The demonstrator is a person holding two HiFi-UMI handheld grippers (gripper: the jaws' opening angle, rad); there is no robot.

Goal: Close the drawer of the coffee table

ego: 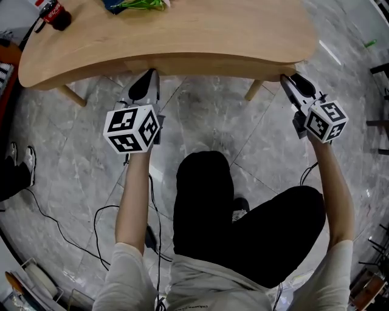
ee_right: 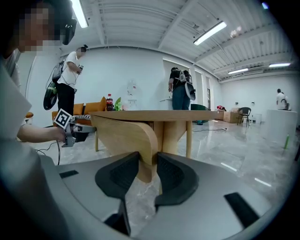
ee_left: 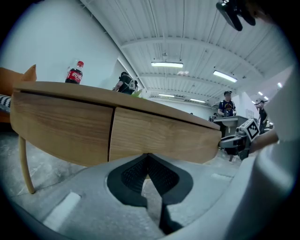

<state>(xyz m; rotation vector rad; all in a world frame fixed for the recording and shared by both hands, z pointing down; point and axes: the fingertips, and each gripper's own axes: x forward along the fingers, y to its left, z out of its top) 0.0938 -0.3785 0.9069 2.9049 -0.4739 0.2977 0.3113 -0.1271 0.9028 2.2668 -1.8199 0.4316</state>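
The wooden coffee table [ego: 182, 36] fills the top of the head view. Its curved drawer front [ego: 206, 65] [ee_left: 159, 133] lies flush under the tabletop, with a thin vertical seam left of centre in the left gripper view. My left gripper [ego: 152, 74] [ee_left: 148, 155] is shut, its joined tips against the lower edge of the drawer front. My right gripper [ego: 285, 79] [ee_right: 148, 159] is at the drawer front's right end [ee_right: 126, 131]. Its jaws stand wide, with the rounded wooden end between them.
A cola bottle [ego: 55, 13] and a green item [ego: 137, 5] lie on the tabletop. Table legs [ego: 73, 95] [ego: 254, 89] stand on the marble floor. Cables [ego: 55, 225] trail at the left, near someone's shoes [ego: 21, 159]. People [ee_right: 180, 91] stand far off.
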